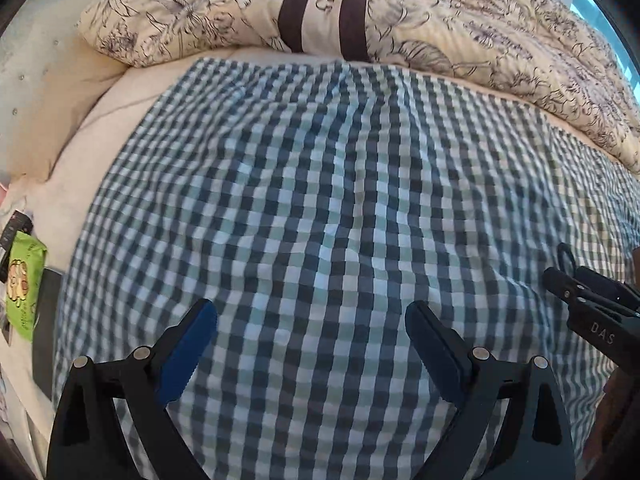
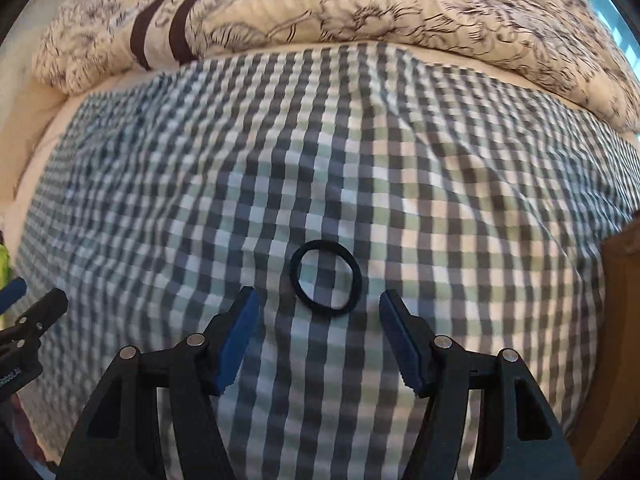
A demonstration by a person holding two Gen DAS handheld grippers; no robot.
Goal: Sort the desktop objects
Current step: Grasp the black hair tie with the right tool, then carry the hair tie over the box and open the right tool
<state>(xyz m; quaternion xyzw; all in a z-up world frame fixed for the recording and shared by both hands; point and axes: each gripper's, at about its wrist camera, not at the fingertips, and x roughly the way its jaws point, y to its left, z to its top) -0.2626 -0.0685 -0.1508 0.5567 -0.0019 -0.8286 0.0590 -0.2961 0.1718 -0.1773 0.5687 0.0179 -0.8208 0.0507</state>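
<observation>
My right gripper (image 2: pixel 318 316) hangs with jaws apart just below a black hair tie (image 2: pixel 326 278) at frame centre on checked cloth (image 2: pixel 440 200); my left gripper (image 1: pixel 310 328) gapes empty; everything slightly blurred.

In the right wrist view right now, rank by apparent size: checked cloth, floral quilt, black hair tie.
1. Blue-and-white checked cloth, fills most of the frame.
2. Cream floral quilt, across the top; partly cut off, so its true size is unsure.
3. Black elastic hair tie, smallest.

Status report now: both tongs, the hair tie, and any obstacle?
Left tongs open, empty. Right tongs open, empty, just short of black hair tie. Tie flat on checked cloth. Nothing in the way.
</observation>
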